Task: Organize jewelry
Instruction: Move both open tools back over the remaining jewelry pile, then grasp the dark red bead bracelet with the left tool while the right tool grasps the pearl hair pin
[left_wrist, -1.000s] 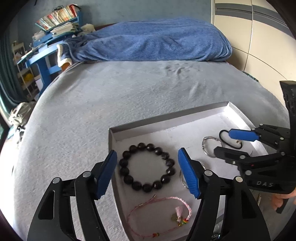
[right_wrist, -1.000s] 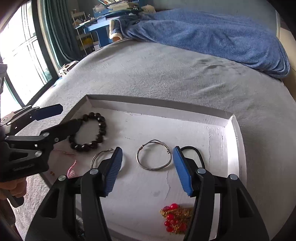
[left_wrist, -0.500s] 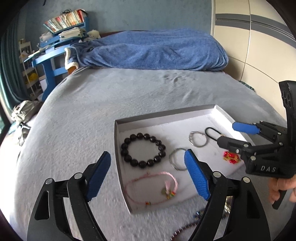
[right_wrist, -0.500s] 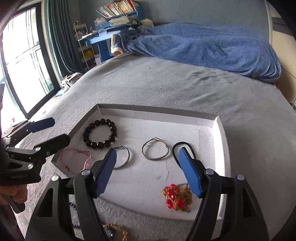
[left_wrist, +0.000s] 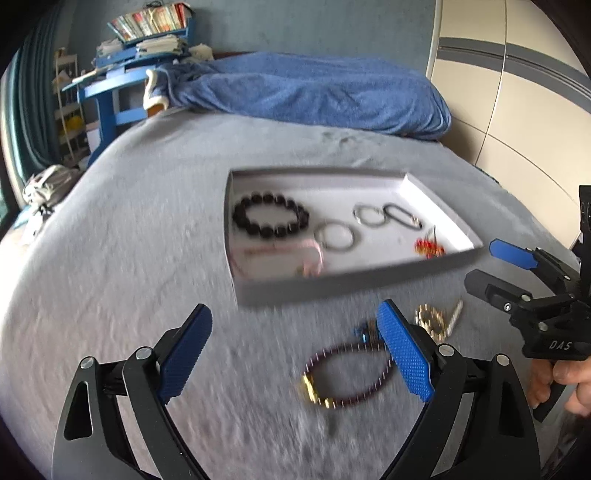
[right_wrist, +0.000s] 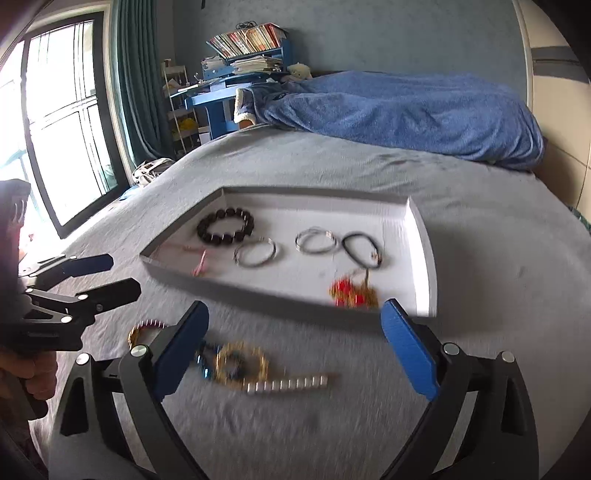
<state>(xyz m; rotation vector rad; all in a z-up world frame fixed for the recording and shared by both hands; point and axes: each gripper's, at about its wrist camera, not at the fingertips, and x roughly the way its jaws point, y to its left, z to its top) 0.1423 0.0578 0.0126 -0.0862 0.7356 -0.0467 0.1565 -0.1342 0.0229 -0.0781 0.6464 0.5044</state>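
While both pairs of jaws have just been opening, neither has anything between its pads: the left gripper and the right gripper each stand wide above the grey bed.

White tray lies flat on the bed, beyond both grippers. Inside it: black bead bracelet at far left; pink cord bracelet at near left; two silver bangles in the middle, side by side; black cord loop to their right; red-and-gold piece at the near right, close to the tray's front wall.

Loose on the bed, nearer than the tray: a dark red bracelet with gold clasp, lying between the left jaws' line but untouched; a gold bead bracelet with blue beads beside it; a row of silver beads just right of that. Motion blur softens details.

Blue blanket heaped at the far end of the bed.
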